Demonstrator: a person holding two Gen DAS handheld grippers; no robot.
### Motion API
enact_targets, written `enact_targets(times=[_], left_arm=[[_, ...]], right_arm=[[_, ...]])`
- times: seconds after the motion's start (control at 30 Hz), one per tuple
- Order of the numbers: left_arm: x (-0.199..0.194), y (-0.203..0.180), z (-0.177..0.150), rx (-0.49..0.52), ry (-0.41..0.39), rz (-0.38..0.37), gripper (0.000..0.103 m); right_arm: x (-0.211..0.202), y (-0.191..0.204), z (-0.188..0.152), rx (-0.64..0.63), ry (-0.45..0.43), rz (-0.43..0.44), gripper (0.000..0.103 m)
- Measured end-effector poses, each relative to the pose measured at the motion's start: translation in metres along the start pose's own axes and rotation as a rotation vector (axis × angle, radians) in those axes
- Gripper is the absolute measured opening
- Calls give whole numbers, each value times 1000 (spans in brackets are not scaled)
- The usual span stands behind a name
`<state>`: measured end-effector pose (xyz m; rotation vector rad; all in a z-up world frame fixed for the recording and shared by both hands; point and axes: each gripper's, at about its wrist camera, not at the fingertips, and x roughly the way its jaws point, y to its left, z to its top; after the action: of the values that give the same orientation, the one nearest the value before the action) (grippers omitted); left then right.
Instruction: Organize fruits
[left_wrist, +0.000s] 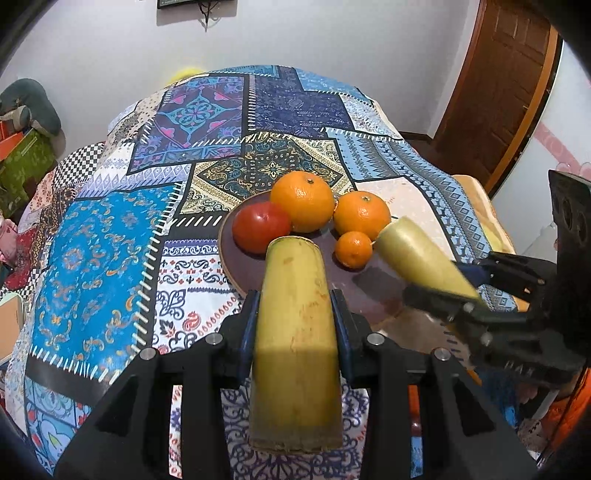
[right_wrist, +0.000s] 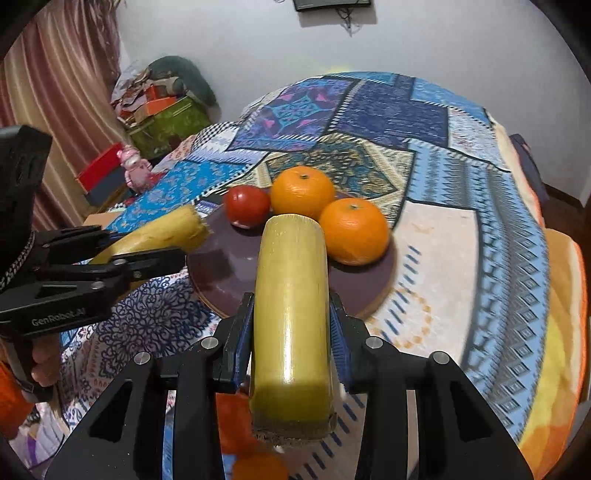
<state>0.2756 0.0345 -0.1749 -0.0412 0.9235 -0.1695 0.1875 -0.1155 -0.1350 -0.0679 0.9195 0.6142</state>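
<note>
My left gripper (left_wrist: 295, 310) is shut on a thick yellow-green stalk piece (left_wrist: 293, 266) that points at a dark round plate (left_wrist: 373, 291). On the plate lie a red fruit (left_wrist: 260, 227), two large oranges (left_wrist: 302, 201) (left_wrist: 362, 214) and a small orange (left_wrist: 354, 249). My right gripper (right_wrist: 291, 314) is shut on a second yellow stalk piece (right_wrist: 291, 266), held over the plate's (right_wrist: 365, 291) near rim. In the right wrist view the red fruit (right_wrist: 247, 205) and both large oranges (right_wrist: 303, 192) (right_wrist: 354, 230) show; the small one is hidden. Each gripper appears at the side of the other's view.
A patchwork tablecloth (left_wrist: 110, 258) covers the round table. Boxes and a cushion (right_wrist: 166, 110) pile up by the wall, with a pink figurine (right_wrist: 133, 170) and a curtain (right_wrist: 55, 92) nearby. A wooden door (left_wrist: 498, 92) stands at the right. Orange shapes (right_wrist: 258, 465) lie below my right gripper.
</note>
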Motion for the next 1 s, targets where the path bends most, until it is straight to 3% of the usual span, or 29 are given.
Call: enact_targets(times=[0.5, 1.0], left_arm=[[34, 5, 8, -27, 54, -12, 37], [33, 5, 17, -12, 32, -2, 37]], right_arm=[[31, 8, 10, -31, 78, 52, 34], [44, 12, 18, -75, 122, 62, 35]])
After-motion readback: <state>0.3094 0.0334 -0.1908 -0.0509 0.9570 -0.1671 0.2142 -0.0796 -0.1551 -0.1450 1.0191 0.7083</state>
